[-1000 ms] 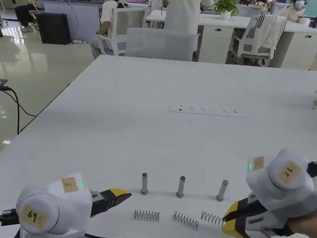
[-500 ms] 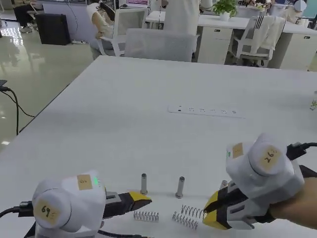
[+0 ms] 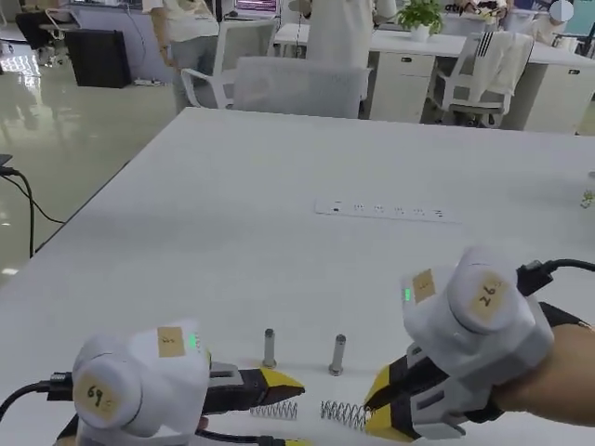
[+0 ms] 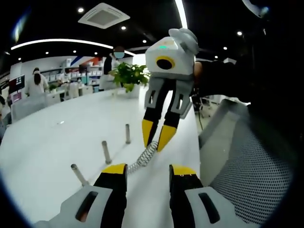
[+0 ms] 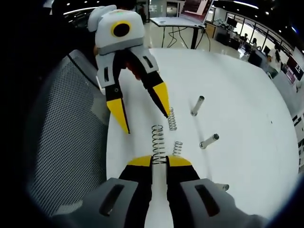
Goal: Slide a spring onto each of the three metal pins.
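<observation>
We see the right gripper (image 5: 159,162) with its jaws drawn narrow on the near end of a spring (image 5: 158,142). The spring's free length runs out ahead of the jaws toward the left gripper (image 4: 148,170), which faces it with jaws spread wide and nothing between them. One yellow fingertip (image 5: 164,102) of the left gripper sits just beside a second spring (image 5: 172,118), a third spring (image 5: 177,148) lies just beside the held one on the white table (image 3: 279,232), and beyond the springs the three pins (image 4: 106,152) stand upright in a row, bare and apart from both grippers.
</observation>
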### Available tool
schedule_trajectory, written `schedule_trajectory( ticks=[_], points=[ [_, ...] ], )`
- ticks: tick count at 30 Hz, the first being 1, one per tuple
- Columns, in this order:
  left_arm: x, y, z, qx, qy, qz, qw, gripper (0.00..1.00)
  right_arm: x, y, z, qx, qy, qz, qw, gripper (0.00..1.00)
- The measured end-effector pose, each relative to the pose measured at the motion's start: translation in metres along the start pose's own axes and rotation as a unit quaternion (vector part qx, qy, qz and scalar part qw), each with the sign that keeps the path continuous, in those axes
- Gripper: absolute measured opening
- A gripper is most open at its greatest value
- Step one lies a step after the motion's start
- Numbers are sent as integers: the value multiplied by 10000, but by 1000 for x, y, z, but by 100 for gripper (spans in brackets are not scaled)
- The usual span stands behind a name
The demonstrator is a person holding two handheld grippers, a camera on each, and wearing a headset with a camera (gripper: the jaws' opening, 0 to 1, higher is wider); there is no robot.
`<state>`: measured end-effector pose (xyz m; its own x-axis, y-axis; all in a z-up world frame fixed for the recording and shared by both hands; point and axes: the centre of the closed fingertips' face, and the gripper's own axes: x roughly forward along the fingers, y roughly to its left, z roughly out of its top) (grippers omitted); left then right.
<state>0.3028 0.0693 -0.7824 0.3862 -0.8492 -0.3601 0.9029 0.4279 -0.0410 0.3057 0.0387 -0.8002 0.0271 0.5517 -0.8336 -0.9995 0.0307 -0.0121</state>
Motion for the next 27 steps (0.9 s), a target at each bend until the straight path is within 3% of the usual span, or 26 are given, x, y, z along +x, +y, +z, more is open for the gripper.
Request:
schedule_trajectory(
  ticks=[18,27],
  points=[
    [6,-16,1,367,82,-385,9986,6,-1,20,6,-379,82,418,9984,7],
    [5,-17,0,431,108,-406,9982,4,-11,21,13,-337,-54,437,9985,7]
  ],
)
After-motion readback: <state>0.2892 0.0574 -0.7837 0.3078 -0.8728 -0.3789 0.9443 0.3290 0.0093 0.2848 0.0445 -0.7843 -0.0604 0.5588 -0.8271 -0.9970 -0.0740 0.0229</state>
